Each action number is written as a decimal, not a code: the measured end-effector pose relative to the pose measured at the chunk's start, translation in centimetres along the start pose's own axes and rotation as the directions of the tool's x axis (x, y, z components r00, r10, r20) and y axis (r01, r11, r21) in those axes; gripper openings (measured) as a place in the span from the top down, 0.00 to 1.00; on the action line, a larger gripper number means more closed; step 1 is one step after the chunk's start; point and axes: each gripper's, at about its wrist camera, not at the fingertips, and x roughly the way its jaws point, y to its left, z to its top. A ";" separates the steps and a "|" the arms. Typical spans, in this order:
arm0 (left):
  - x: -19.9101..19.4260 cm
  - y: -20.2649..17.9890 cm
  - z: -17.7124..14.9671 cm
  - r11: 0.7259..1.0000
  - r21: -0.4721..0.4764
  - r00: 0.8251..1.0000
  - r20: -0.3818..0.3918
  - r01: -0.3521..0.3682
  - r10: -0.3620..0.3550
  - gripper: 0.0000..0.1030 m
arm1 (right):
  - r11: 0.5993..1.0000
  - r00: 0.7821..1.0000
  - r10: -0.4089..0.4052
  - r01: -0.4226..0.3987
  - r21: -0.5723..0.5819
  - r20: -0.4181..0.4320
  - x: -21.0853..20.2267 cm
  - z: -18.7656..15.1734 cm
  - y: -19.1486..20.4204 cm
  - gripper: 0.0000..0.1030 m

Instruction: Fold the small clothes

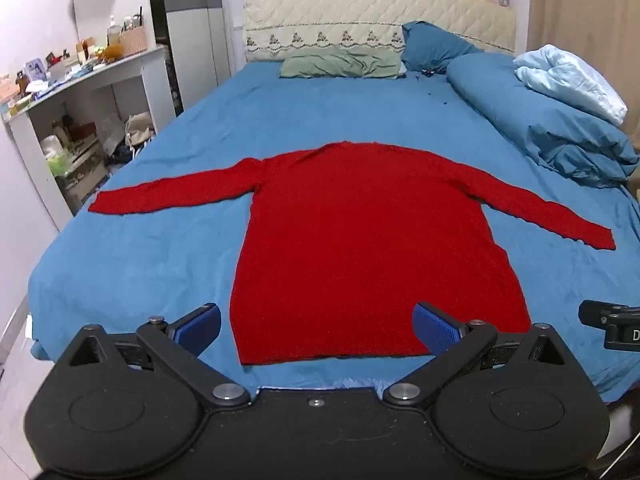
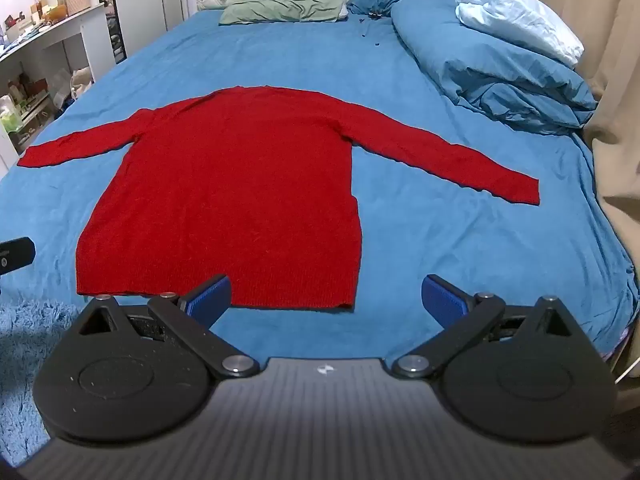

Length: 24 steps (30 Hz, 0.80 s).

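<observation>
A red long-sleeved sweater (image 1: 360,232) lies flat on the blue bed sheet (image 1: 160,248), both sleeves spread out to the sides, hem nearest me. It also shows in the right wrist view (image 2: 236,184). My left gripper (image 1: 316,326) is open and empty, held above the hem near its left corner. My right gripper (image 2: 326,296) is open and empty, held above the hem's right corner. The blue pads (image 2: 444,300) touch nothing.
A rolled blue duvet (image 1: 540,120) with a pale blue blanket lies along the bed's right side. A green pillow (image 1: 340,64) and a blue pillow sit by the headboard. A cluttered white shelf (image 1: 80,80) stands left of the bed. A curtain (image 2: 616,80) hangs on the right.
</observation>
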 end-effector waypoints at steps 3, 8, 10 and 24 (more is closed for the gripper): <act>0.0 0.0 0.4 1.000 -0.006 0.999 0.036 0.008 -0.008 0.00 | 1.000 1.000 -0.004 0.004 0.001 0.003 -0.1 0.0 0.0 0.00; -1.0 -0.3 -0.3 1.000 -0.014 0.997 0.072 0.000 0.001 0.00 | 1.000 1.000 -0.004 0.004 0.003 0.004 -0.3 0.2 0.2 0.00; -1.1 -0.1 -0.6 1.000 -0.015 0.997 0.074 0.003 -0.002 0.00 | 1.000 1.000 -0.008 0.008 -0.004 0.008 -0.2 0.0 0.2 0.00; -1.2 -0.4 -0.7 1.000 0.000 0.997 0.081 -0.011 0.011 0.00 | 1.000 1.000 -0.004 0.004 0.013 0.009 -0.6 0.5 0.1 0.00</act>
